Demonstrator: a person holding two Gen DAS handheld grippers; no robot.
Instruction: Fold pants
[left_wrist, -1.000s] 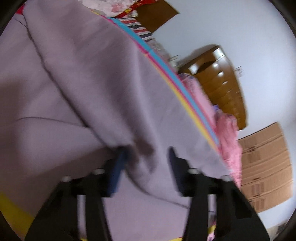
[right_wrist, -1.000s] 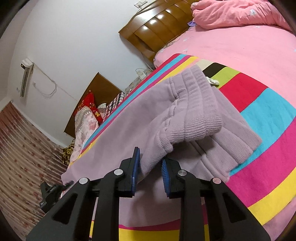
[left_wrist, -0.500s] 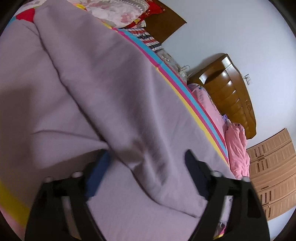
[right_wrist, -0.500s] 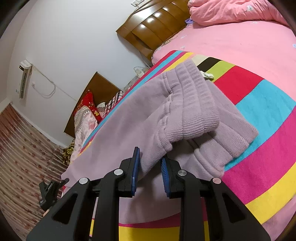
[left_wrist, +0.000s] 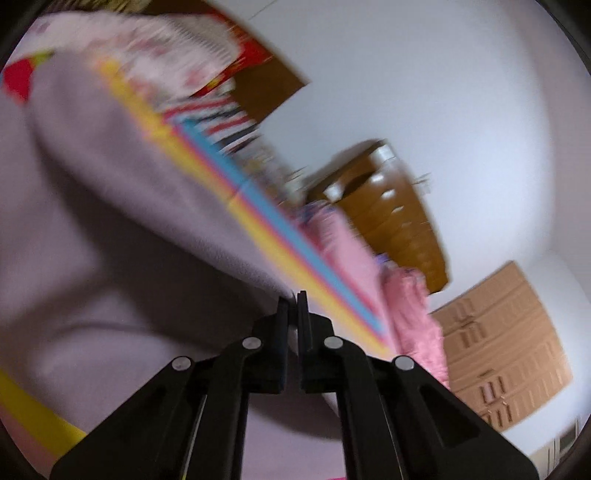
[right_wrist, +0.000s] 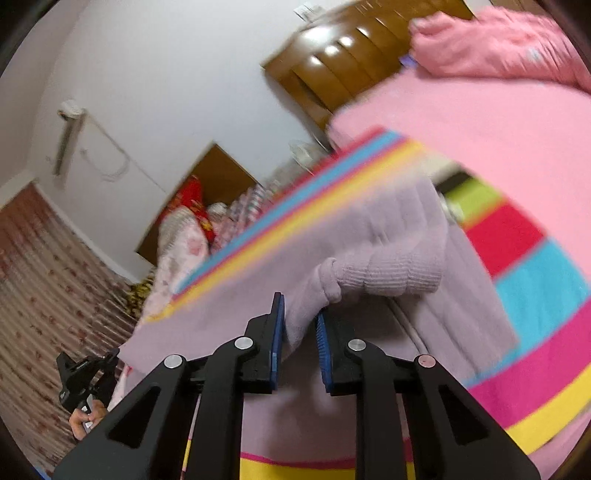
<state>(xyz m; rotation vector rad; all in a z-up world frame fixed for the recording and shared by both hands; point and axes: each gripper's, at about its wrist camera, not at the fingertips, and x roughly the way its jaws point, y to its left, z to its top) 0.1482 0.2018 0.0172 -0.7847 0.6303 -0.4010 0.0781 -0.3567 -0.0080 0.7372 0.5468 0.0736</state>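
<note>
Left wrist view, blurred: the left tongs (left_wrist: 292, 298) are nearly closed, pinching an edge of the lilac pants (left_wrist: 110, 229) lying on the striped blanket (left_wrist: 280, 251).

Right wrist view: the right tongs (right_wrist: 300, 308) grip a bunched fold of the pants (right_wrist: 391, 258), ribbed cuff doubled over, on the bed (right_wrist: 480, 133).

Pants (right_wrist: 369, 258): pale lilac, ribbed knit. Blanket (right_wrist: 535, 295): stripes of yellow, magenta, cyan, red, lime, black. Bed sheet (right_wrist: 480, 129): pink. Headboard (right_wrist: 343, 55): glossy brown. Hand-held gripper pads (right_wrist: 277, 332): blue. Curtain (right_wrist: 33, 266): floral.
</note>
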